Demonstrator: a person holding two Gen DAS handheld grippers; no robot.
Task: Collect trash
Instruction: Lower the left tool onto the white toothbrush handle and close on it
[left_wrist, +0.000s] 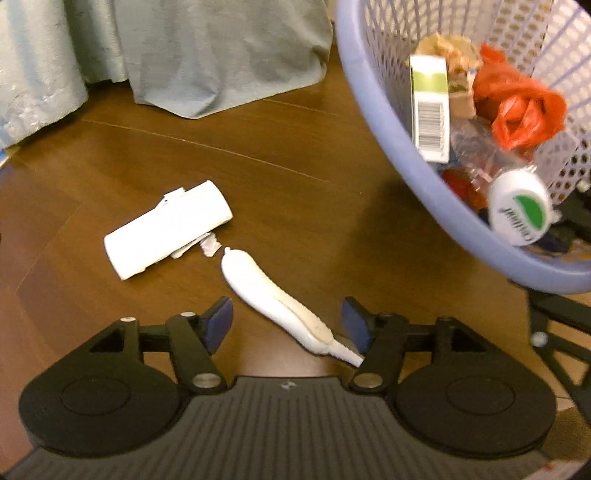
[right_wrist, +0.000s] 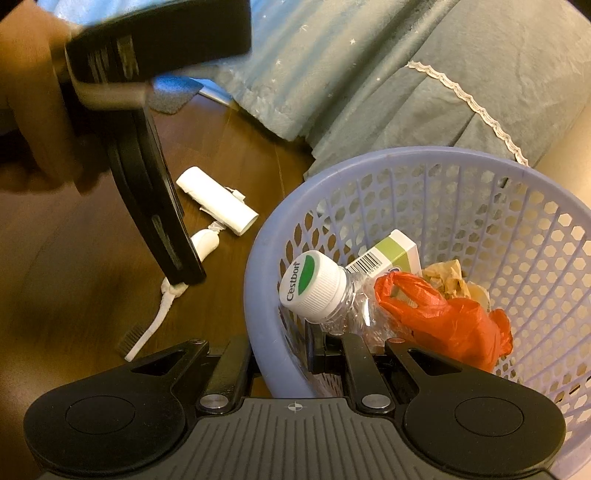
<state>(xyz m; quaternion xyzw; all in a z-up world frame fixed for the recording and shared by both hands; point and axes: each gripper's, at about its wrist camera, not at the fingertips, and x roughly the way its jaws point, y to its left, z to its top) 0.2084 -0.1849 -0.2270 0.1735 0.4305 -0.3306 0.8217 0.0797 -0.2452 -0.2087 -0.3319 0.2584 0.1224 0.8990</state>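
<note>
Left gripper (left_wrist: 287, 325) jaws parted around a white toothbrush (left_wrist: 273, 295) on the wooden floor (left_wrist: 295, 147); right gripper (right_wrist: 284, 354) clenched on the lavender basket (right_wrist: 258, 295) rim.

"Cestbon" on white bottle cap (right_wrist: 309, 283) — barcode on box (right_wrist: 384, 254)
</note>
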